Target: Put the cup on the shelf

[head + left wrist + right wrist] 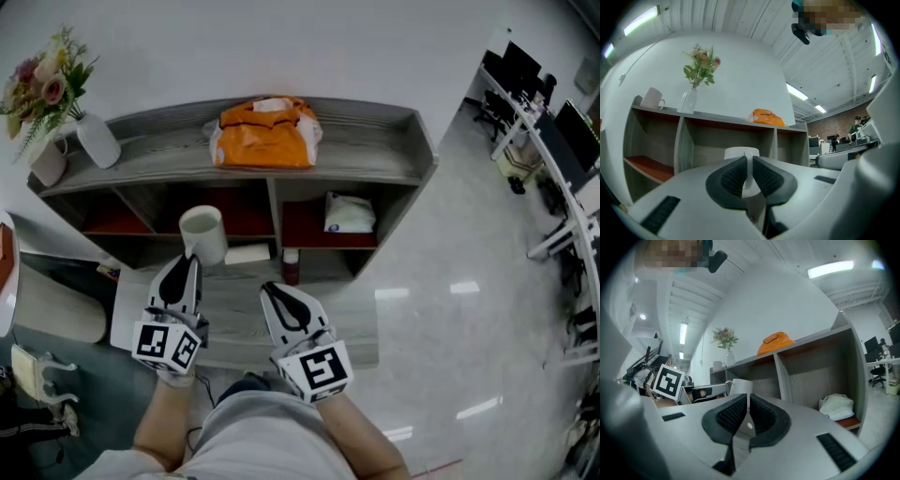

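Observation:
A white cup (pixel 202 234) hangs in front of the grey wooden shelf (pixel 375 141), level with its middle compartments. My left gripper (pixel 190 259) is shut on the cup from below, on what looks like its handle. In the left gripper view the cup (pixel 741 153) stands just past the jaws of the left gripper (pixel 750 163), which pinch a thin white part of it. My right gripper (pixel 270 289) sits beside it to the right, shut with nothing in it. The right gripper view shows the closed right gripper (pixel 748 401), with the cup (pixel 740 386) beyond.
The shelf top holds an orange bag (pixel 266 132), a vase of flowers (pixel 97 141) and a second white mug (pixel 49 161). A white bag (pixel 350 213) lies in the right compartment. Desks with monitors (pixel 553 141) stand far right.

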### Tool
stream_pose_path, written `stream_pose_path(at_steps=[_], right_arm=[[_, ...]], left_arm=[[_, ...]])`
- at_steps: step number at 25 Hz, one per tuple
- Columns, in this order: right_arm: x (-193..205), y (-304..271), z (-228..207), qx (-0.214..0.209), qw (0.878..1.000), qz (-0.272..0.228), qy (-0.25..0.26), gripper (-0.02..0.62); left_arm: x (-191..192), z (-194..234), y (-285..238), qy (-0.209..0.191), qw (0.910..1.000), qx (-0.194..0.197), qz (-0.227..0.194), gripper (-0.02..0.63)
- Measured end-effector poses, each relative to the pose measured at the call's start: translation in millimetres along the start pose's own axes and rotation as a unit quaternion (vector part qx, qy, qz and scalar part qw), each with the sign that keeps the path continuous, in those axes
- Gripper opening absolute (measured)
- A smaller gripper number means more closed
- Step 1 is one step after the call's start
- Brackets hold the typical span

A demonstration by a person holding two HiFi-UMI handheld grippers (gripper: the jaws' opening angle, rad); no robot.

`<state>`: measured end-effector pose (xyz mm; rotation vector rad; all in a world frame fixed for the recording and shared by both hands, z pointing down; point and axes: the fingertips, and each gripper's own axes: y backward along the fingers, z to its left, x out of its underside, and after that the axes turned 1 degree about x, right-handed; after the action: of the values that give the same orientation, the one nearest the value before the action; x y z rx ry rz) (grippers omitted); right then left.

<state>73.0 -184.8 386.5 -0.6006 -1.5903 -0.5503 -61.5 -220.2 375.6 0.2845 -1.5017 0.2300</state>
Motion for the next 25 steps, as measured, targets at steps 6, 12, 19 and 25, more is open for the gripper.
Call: stream_pose_path(at_steps=[6, 12, 19, 25], right_arm=[[-0.4, -15.3, -11.2, 0.049, 0.999, 0.005, 0.007, 0.029], [5.4, -22.8, -17.3, 0.082, 0.997, 0.013, 0.009, 0.029], [14.2, -27.5, -16.2, 0.099, 0.995, 0.026, 0.014, 0.029], [20.1, -33.1, -9.9, 0.100, 0.994, 0.036, 0.017, 0.029]], left_arm=[[7.7, 25.5, -35.0, 0.004, 0.9997, 0.024, 0.006, 0.048], [17.9, 43.0, -54.5, 0.013, 0.9992, 0.036, 0.007, 0.048], [29.4, 48.5, -57.5, -0.002, 0.9990, 0.044, 0.004, 0.048], [39.1, 52.3, -62.4, -0.012, 0.9989, 0.045, 0.006, 0.048]])
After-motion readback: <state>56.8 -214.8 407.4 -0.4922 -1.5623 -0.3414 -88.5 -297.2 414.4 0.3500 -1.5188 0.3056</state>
